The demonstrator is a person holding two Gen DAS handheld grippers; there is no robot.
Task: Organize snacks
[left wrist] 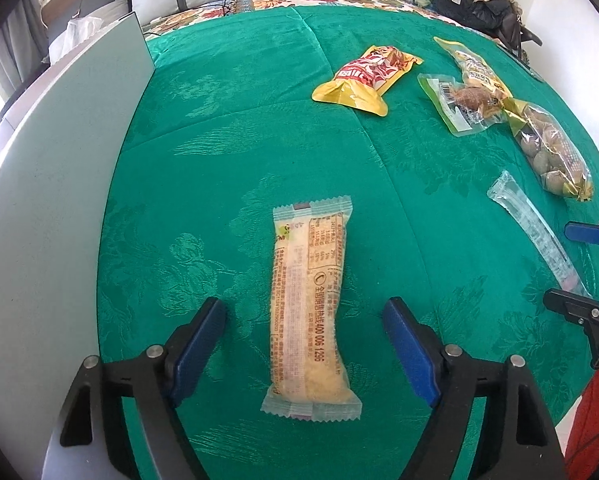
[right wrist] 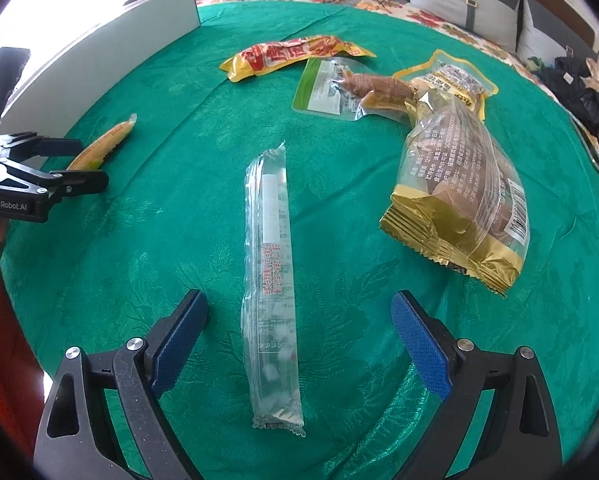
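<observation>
With your left gripper (left wrist: 304, 312) spread astride the pale yellow crinkle-sealed cake bar (left wrist: 308, 312) on the green-clothed counter (left wrist: 227, 128) and your right gripper (right wrist: 299, 314) spread over the clear plastic stick packet (right wrist: 270, 280), pinch each light, soft, slippery wrapper across its middle.

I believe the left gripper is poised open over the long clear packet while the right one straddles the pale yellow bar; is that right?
The grippers are swapped. The left wrist view shows the left gripper open around the pale yellow bar; the right wrist view shows the right gripper open astride the long clear packet.
</observation>
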